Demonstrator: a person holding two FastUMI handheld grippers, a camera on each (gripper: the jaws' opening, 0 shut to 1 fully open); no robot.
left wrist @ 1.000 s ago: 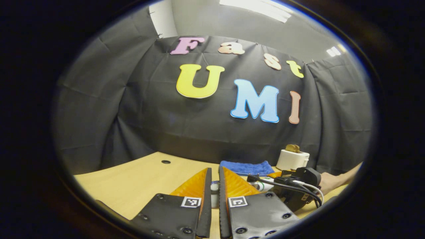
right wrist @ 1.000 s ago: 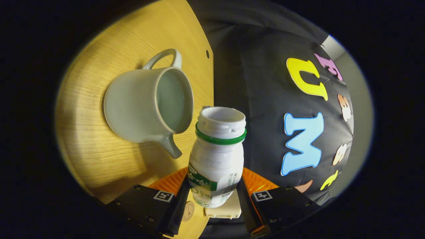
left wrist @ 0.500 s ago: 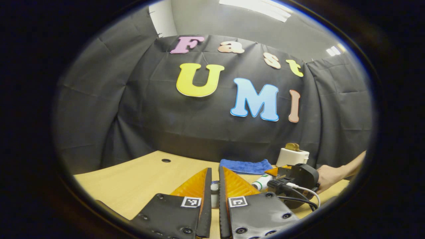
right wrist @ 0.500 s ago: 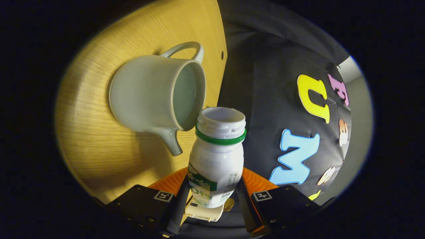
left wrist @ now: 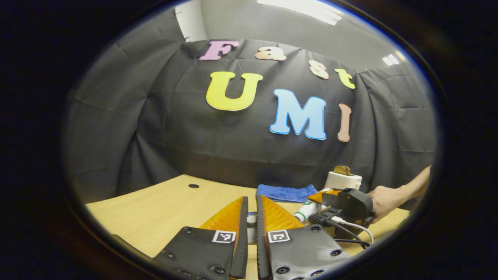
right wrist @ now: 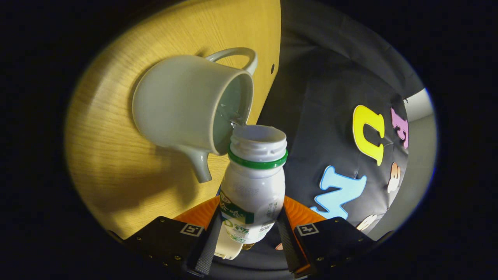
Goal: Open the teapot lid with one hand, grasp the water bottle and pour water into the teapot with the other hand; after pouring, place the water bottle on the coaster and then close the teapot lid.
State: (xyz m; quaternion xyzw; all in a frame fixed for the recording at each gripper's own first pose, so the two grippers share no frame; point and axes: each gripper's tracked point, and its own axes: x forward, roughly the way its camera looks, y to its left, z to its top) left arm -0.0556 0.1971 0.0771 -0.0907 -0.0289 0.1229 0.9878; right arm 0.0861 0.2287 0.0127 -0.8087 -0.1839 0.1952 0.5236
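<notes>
In the right gripper view my right gripper (right wrist: 252, 206) is shut on a white water bottle (right wrist: 253, 194) with a green neck ring and no cap. The bottle is tipped, its mouth at the rim of the pale grey teapot (right wrist: 183, 105), which stands open on the wooden table (right wrist: 105, 155). A thin stream of water (right wrist: 234, 121) runs into the pot. In the left gripper view my left gripper (left wrist: 251, 199) is shut on a small pale piece, the teapot lid (left wrist: 252, 222), mostly hidden by the fingers. To its right a hand (left wrist: 385, 198) holds the right gripper (left wrist: 346, 210) with the bottle (left wrist: 306, 211).
A folded blue cloth (left wrist: 286, 192) lies at the back of the table (left wrist: 155, 210), with a white toaster-like box (left wrist: 343, 180) to its right. A round cable hole (left wrist: 193, 186) sits at the back left. The black cloth wall closes the far side.
The right gripper has tipped the bottle further and brought its mouth to the teapot's rim, and water now flows. The left gripper has stayed nearly still.
</notes>
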